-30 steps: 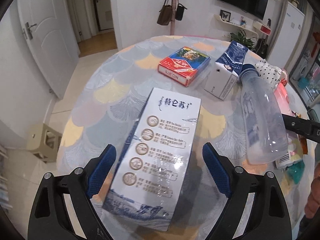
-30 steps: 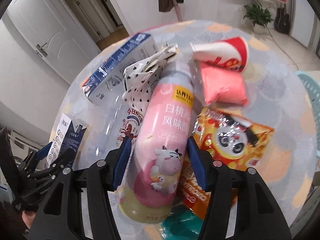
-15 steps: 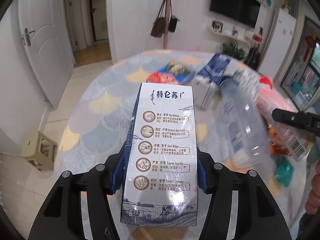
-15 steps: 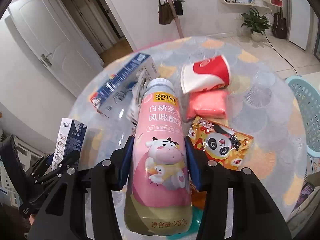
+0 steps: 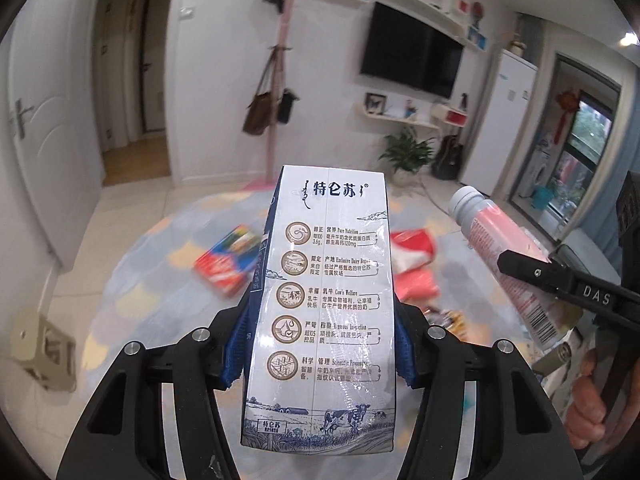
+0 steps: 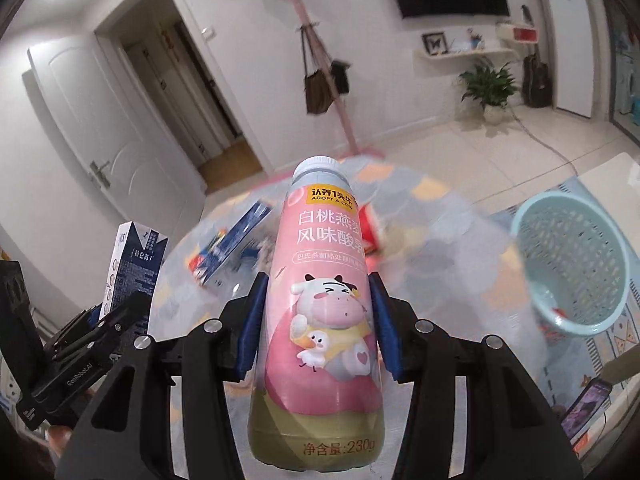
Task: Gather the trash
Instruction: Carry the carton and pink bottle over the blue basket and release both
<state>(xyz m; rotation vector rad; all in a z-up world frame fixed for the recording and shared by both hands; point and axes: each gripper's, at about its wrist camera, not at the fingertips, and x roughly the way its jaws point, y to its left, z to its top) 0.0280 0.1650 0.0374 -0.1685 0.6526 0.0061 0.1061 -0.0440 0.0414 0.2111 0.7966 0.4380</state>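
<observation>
My left gripper [image 5: 320, 348] is shut on a white and blue milk carton [image 5: 324, 304] and holds it upright well above the round table [image 5: 132, 280]. The carton also shows in the right wrist view [image 6: 134, 264]. My right gripper [image 6: 316, 320] is shut on a pink yogurt bottle [image 6: 320, 304], lifted above the table; the bottle also shows in the left wrist view [image 5: 508, 268]. A light blue mesh basket [image 6: 572, 264] stands on the floor to the right of the table.
On the table lie a red and blue box [image 5: 228, 260], a red paper cup [image 5: 412, 250], a pink packet [image 5: 416, 286] and a blue carton [image 6: 236, 244]. A coat stand with bags [image 5: 276, 80] stands beyond it.
Both grippers have risen higher off the table with the carton and the bottle held. The table's items look smaller and blurred, and the blue basket has come into the right wrist view.
</observation>
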